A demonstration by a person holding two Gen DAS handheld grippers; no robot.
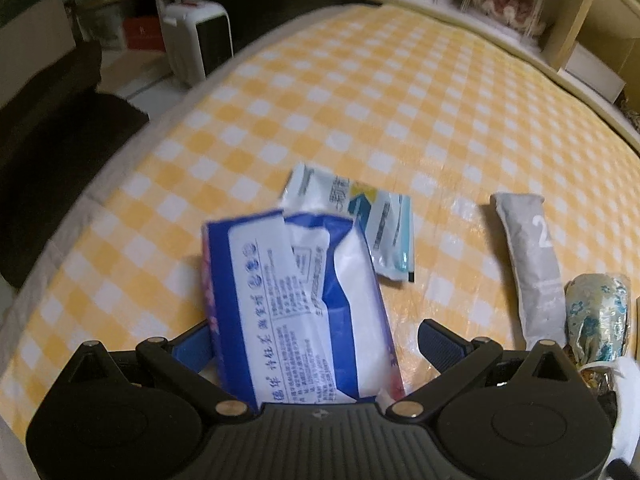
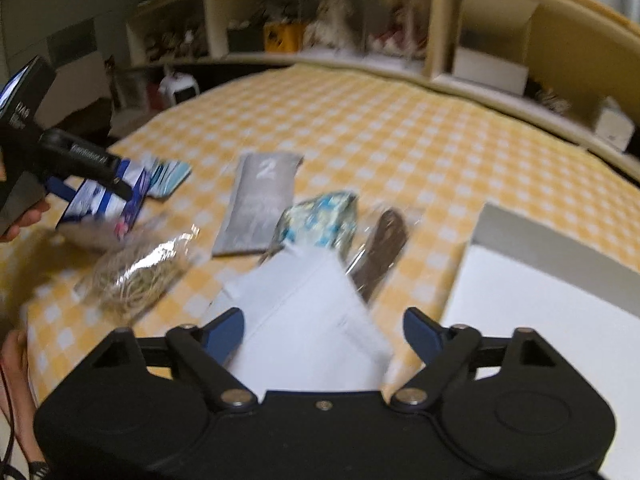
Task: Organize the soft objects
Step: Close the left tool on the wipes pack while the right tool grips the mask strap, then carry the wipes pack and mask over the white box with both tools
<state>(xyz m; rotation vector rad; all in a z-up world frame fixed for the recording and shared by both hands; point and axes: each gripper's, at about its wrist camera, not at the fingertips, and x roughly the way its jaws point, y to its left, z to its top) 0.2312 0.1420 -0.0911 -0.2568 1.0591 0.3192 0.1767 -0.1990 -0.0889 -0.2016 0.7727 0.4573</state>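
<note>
**Both tongs straddle packets over the checked table**

Left wrist view: the left gripper [image 1: 316, 344] stands wide, its blue pads well apart. A blue-and-white tissue pack [image 1: 304, 312] lies lengthwise between them — its left side meets the left pad, while the right pad stands clear of it, so nothing is clamped. Just beyond the pack's far end a pale blue sachet [image 1: 360, 216] lies flat on the yellow checked table [image 1: 360, 92]. Toward the table's right edge lie a grey pouch [image 1: 528, 264] marked with a 2 and, beside it, a floral brocade pouch [image 1: 600, 316].

Right wrist view: the right gripper [image 2: 322, 334] is also spread, with a white packet [image 2: 312, 320] between the fingers; the left pad is at the packet's edge, the right pad apart from it — blur hides whether either presses. Past the packet sit the brocade pouch [image 2: 324, 218], a brown item in clear wrap [image 2: 380, 248] and the grey pouch [image 2: 260, 204]. A crinkly clear bag [image 2: 140, 272] lies near the left edge, a white box [image 2: 560, 320] at the right
</note>
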